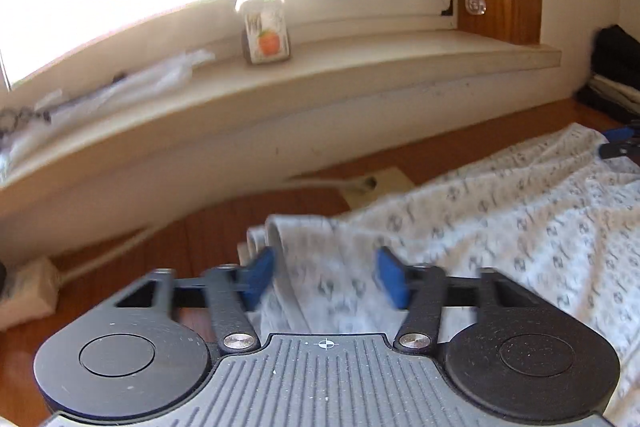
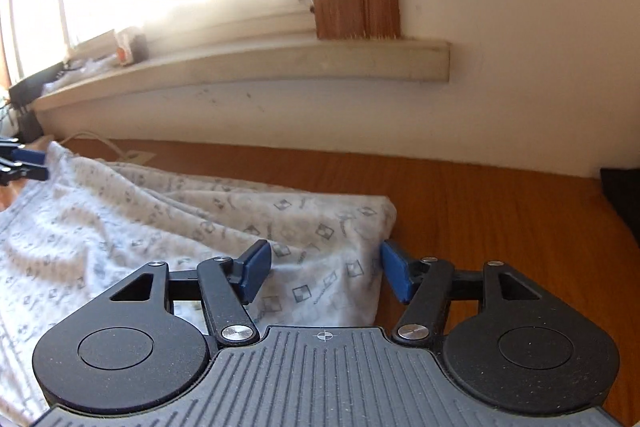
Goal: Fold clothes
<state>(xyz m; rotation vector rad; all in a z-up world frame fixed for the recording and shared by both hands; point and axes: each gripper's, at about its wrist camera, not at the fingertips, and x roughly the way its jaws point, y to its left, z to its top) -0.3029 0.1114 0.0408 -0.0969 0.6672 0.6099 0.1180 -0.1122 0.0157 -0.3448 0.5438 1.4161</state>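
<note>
A white garment point(image 1: 500, 219) with a small grey print lies rumpled on the wooden surface point(image 2: 500, 211). In the left wrist view my left gripper point(image 1: 326, 277) stands open over the garment's folded left edge, with cloth lying between its blue pads point(image 1: 260, 279) but not pinched. My right gripper point(image 2: 325, 269) is open too, its pads on either side of the garment's right corner point(image 2: 352, 227) without pressing on it. Each gripper shows small at the edge of the other view: the right one point(image 1: 618, 143) at the cloth's far corner, the left one point(image 2: 24, 163) likewise.
A pale window sill point(image 1: 360, 67) runs along the wall behind, holding a bottle with an orange label point(image 1: 266, 35) and some plastic wrap point(image 1: 120, 87). A white cable and a flat plate point(image 1: 372, 185) lie by the wall. Dark items point(image 1: 616, 67) sit at the right.
</note>
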